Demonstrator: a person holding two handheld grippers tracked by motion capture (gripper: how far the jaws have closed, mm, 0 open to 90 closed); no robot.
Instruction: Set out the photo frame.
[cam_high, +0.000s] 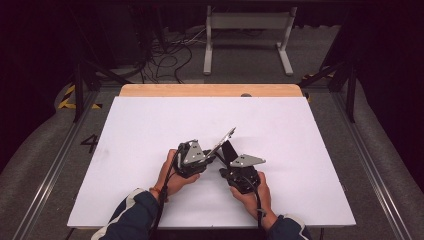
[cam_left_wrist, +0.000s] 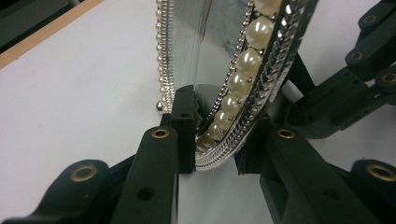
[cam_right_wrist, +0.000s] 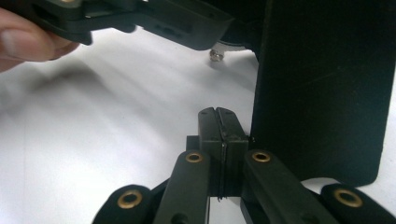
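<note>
Your left gripper (cam_left_wrist: 217, 140) is clamped on the lower rim of a pearl-trimmed mirror (cam_left_wrist: 252, 60), its jaws pinching the silver, pearl-studded frame. In the high view the mirror (cam_high: 223, 140) tilts up over the middle of the white tabletop (cam_high: 140, 130), between your two hands. Your right gripper (cam_right_wrist: 218, 135) is clenched with its jaws pressed flat together and nothing between them, just beside the mirror's black stand panel (cam_right_wrist: 327, 84). No containers are on the tabletop.
</note>
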